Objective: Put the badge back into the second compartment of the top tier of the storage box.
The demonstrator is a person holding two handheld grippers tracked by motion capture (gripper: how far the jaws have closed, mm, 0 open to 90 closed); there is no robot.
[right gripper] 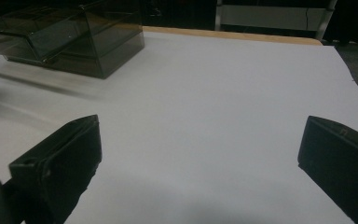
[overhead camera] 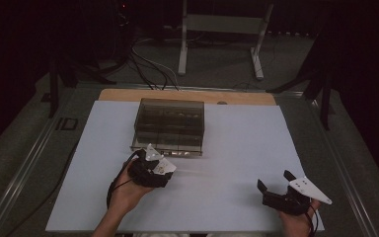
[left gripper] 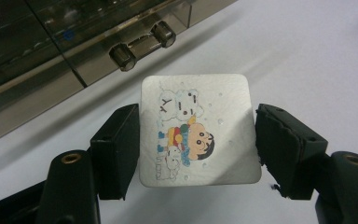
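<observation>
Square card [left gripper: 198, 133] with rounded corners and a cartoon print of a child, a white bear and a small dog, held between the two black jaws of the left gripper [left gripper: 196, 147], just in front of the smoky plastic drawer box [left gripper: 51, 42] and its barrel-ended handle [left gripper: 142, 44]. Probably thin, light and fairly stiff, with a slick face and fine pinholes; likely to bow or slip if squeezed hard across the flat, so best taken by two opposite edges, as here, with the jaws low on the sides and the picture left uncovered. Left edge pressed against one pad, right edge touching or all but touching the other, so apparently gripped edge to edge, a little off centre. Seen from above, left gripper [overhead camera: 160, 165] held low over the white surface [overhead camera: 237, 148], just short of the box front [overhead camera: 168, 140], hand [overhead camera: 126, 192] wrapped round it from the near side, jaws aimed toward the box. Well apart, near the right corner, right gripper [overhead camera: 275, 180] resting low, jaws spread wide with nothing between them, pointed across the bare sheet.
</observation>
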